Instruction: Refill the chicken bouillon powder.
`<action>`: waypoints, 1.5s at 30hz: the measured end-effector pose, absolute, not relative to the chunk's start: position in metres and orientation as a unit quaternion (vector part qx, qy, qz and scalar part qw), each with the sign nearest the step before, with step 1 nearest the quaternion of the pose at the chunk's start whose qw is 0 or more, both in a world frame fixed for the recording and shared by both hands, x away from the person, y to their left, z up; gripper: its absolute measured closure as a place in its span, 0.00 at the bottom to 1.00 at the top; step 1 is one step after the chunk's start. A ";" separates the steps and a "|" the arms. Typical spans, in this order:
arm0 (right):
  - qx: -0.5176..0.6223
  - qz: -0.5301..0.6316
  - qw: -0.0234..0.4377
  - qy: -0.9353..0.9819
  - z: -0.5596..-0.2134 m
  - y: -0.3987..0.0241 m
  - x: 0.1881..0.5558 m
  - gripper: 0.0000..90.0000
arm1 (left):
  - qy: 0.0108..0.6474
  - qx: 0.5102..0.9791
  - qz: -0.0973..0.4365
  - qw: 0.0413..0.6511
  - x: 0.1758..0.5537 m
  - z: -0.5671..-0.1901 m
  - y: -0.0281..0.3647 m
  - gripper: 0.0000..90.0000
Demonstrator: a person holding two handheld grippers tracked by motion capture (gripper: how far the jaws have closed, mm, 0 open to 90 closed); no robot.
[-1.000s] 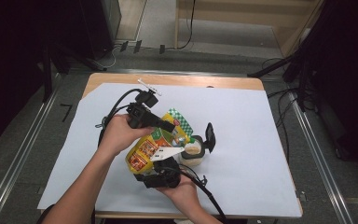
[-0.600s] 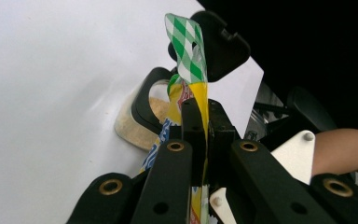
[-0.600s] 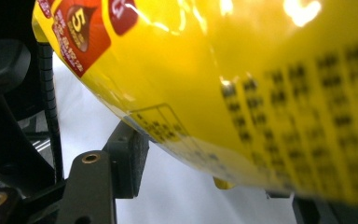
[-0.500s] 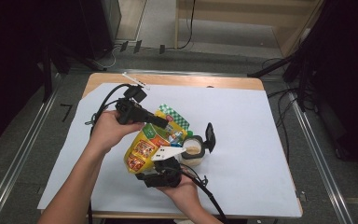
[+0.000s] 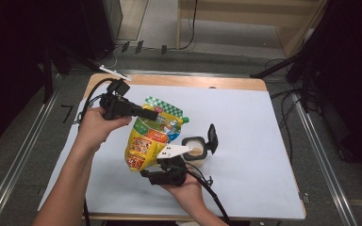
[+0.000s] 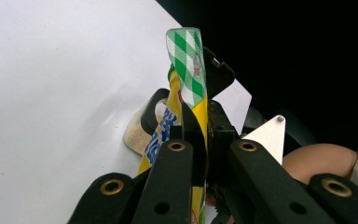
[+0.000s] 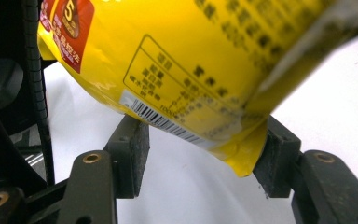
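The left hand-held gripper (image 5: 154, 113) is clamped on the yellow pouch's (image 5: 150, 139) checkered top. The right hand-held gripper (image 7: 200, 154) grips its bottom edge above the surface (image 5: 245, 117)

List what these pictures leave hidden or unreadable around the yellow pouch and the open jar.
- Jar contents: too small in the high view; in the left gripper view the pouch and left tongs cover it.
- Pouch print: blurred in the right gripper view, too small from above.
- Pouch spout: covered by the left tongs.
- Pouch top: cut off by the right gripper view's upper edge.
- Right tongs' hold: the pouch's bottom edge lies between the pads; real pressure unclear.
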State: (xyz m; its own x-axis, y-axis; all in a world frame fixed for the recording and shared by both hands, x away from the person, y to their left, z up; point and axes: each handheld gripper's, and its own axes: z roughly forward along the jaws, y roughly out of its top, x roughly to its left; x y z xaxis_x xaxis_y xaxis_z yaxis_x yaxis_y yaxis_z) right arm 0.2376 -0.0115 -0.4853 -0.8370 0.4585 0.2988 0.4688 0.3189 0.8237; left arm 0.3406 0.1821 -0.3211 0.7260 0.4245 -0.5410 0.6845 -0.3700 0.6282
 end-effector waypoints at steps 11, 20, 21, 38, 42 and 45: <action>-0.291 -0.515 0.000 -0.806 -0.483 -0.015 0.240 0.50 | 0.365 0.790 -0.143 0.470 0.349 -0.322 0.211 1.00; -0.295 -0.517 -0.007 -0.803 -0.481 -0.020 0.241 0.51 | 0.373 0.777 -0.139 0.487 0.352 -0.320 0.225 1.00; -0.295 -0.518 -0.007 -0.803 -0.481 -0.020 0.241 0.51 | 0.374 0.776 -0.140 0.489 0.353 -0.320 0.226 1.00; -0.299 -0.509 -0.016 -0.807 -0.484 -0.024 0.237 0.51 | 0.405 0.769 -0.095 0.485 0.378 -0.343 0.225 1.00; -0.299 -0.509 -0.018 -0.807 -0.484 -0.024 0.235 0.51 | 0.405 0.771 -0.087 0.484 0.385 -0.354 0.222 1.00; -0.299 -0.507 -0.020 -0.808 -0.484 -0.026 0.235 0.51 | 0.406 0.769 -0.097 0.484 0.387 -0.360 0.222 1.00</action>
